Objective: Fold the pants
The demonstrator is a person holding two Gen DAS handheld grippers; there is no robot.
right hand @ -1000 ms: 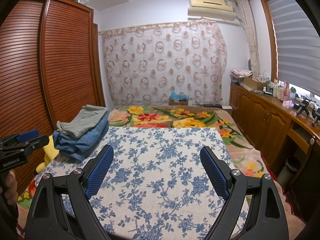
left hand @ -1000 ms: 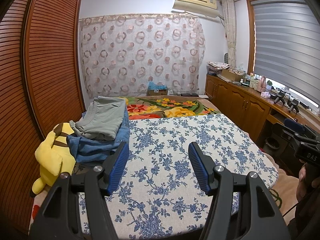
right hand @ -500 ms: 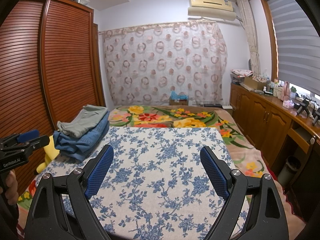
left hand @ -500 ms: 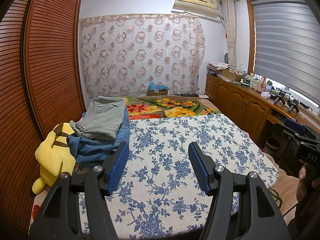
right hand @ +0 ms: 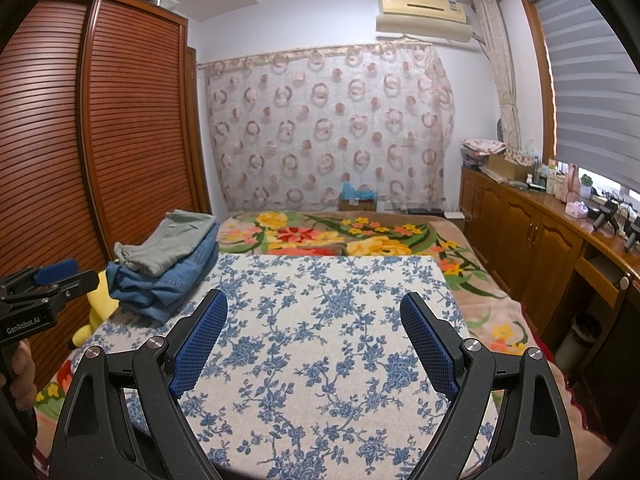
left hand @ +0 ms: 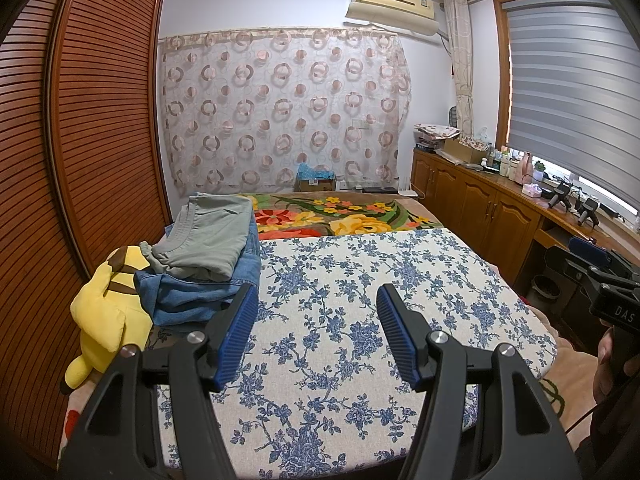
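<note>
Here the pants [left hand: 208, 264] lie stacked beyond the spread left gripper [left hand: 316, 320]; right gripper [right hand: 314, 330] spread too.

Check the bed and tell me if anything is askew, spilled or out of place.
Nothing spilled or damaged. The only untidy spot is the pile at the left edge: grey pants lie on blue jeans, whose near end is rumpled. A yellow plush toy sits beside them. Both tools are open and empty.
</note>
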